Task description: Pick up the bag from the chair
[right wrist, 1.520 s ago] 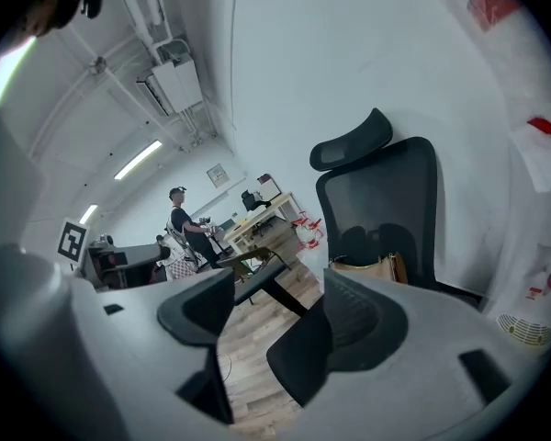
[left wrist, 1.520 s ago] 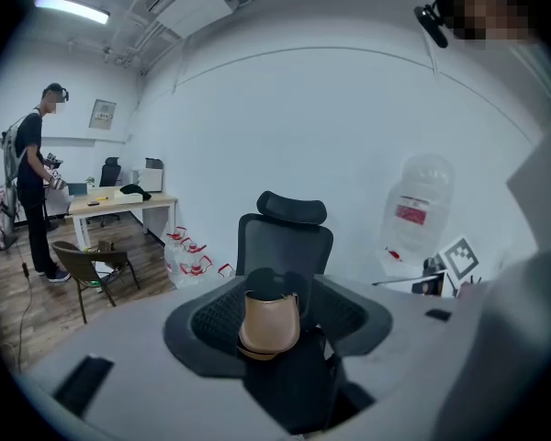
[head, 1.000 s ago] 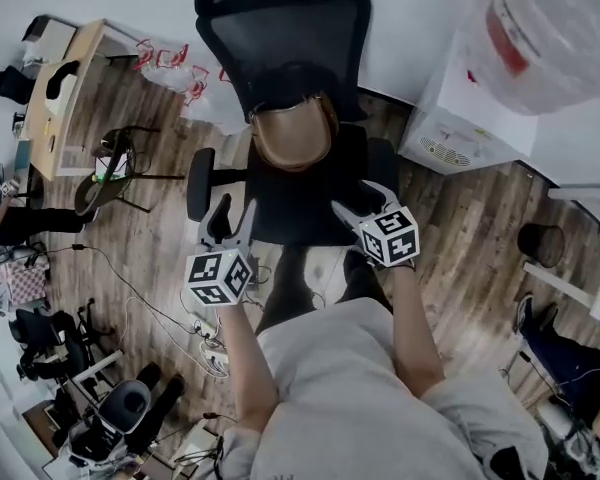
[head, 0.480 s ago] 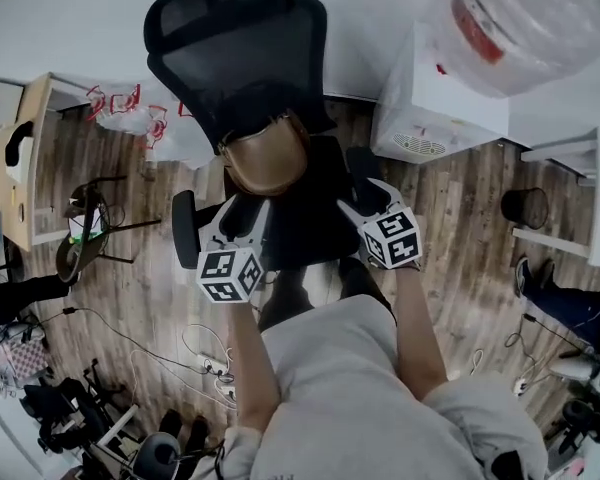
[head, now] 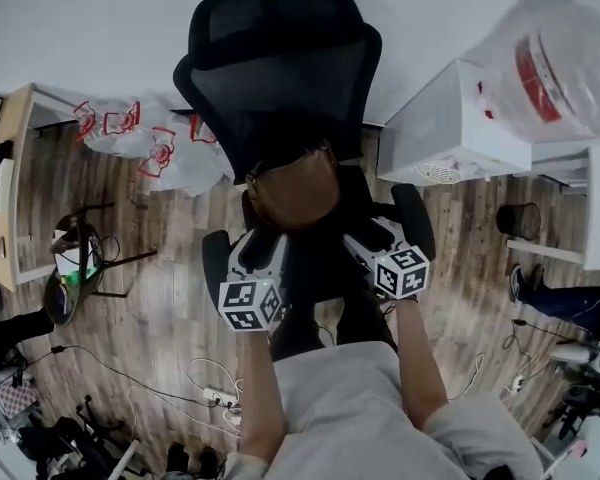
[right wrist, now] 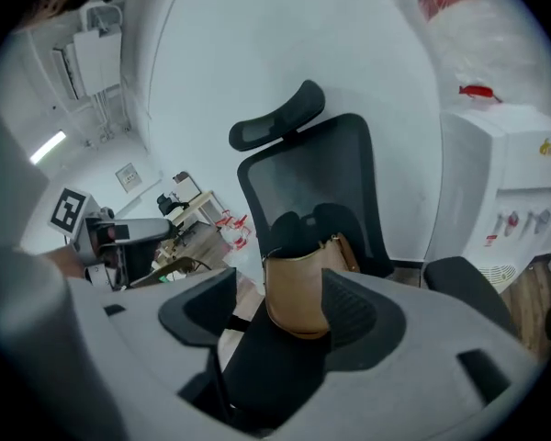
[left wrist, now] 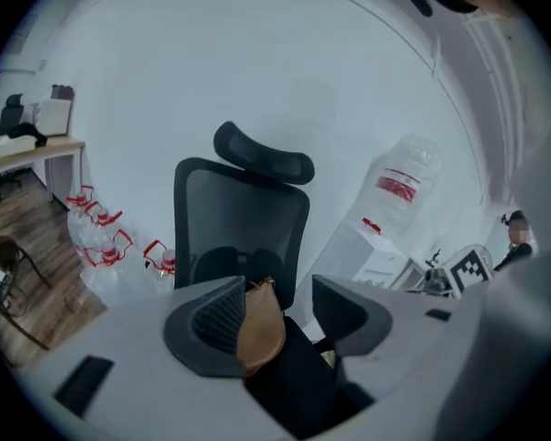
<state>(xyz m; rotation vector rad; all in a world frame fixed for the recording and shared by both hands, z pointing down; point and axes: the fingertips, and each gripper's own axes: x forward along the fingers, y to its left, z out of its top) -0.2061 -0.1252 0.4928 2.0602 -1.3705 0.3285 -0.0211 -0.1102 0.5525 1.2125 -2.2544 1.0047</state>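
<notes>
A brown leather bag [head: 292, 188] stands upright on the seat of a black mesh office chair [head: 280, 78], leaning against its backrest. My left gripper [head: 261, 252] is open at the seat's front left, short of the bag. My right gripper [head: 368, 240] is open at the front right, beside the chair's armrest. In the left gripper view the bag [left wrist: 260, 324] shows between the spread jaws of that gripper [left wrist: 275, 318], farther off. The right gripper view also has the bag [right wrist: 298, 288] ahead of its open gripper [right wrist: 275, 312]. Neither gripper touches the bag.
A white water dispenser [head: 460, 128] with a large bottle [head: 560, 58] stands to the chair's right. Clear jugs with red handles [head: 150, 143] lie on the floor at left. A desk [head: 5, 198], a small black bin [head: 520, 218] and floor cables [head: 210, 388] surround me.
Both grippers have moved forward toward the chair and now flank the seat's front near the bag. Both stay open. The head camera has shifted, so the chair sits higher and more centred.
</notes>
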